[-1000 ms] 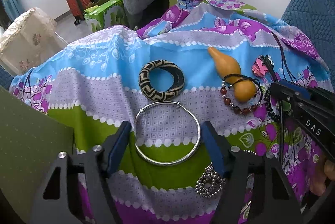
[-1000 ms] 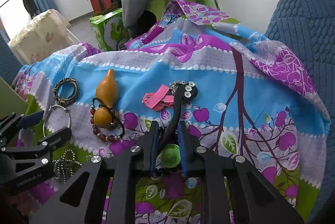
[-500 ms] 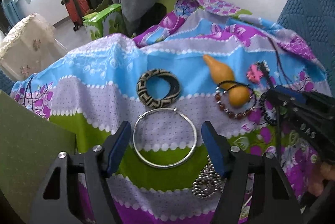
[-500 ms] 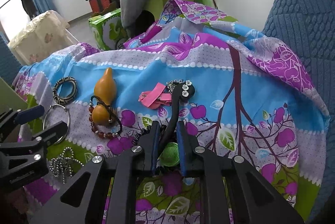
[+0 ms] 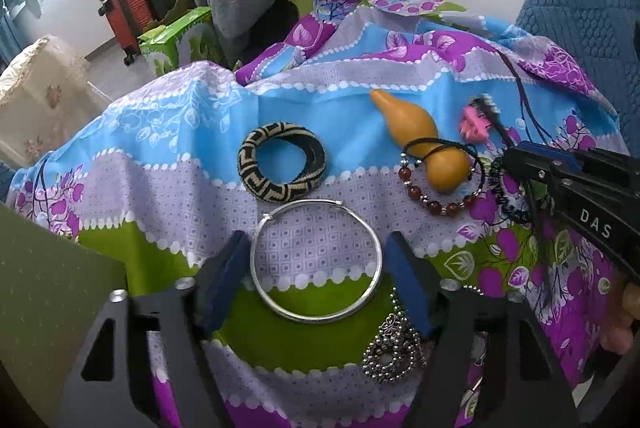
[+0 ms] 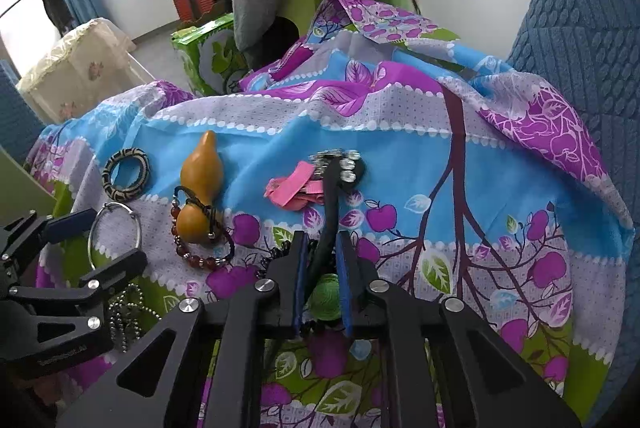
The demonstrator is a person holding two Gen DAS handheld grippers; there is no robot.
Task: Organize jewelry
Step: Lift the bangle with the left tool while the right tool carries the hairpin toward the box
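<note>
Barely started: right gripper pinches the black strap near centre, left gripper gapes wide and empty around the silver bangle; gourd, beads, chain lie scattered, unsorted.

Bare cloth lies open right of the black strap. Leftward it's crowded (gourd, bead bracelet, silver bangle, woven ring close together), chain just beside the bangle.

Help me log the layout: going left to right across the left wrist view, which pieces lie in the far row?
Black-and-cream woven bangle → orange gourd → pink ribbon piece.
</note>
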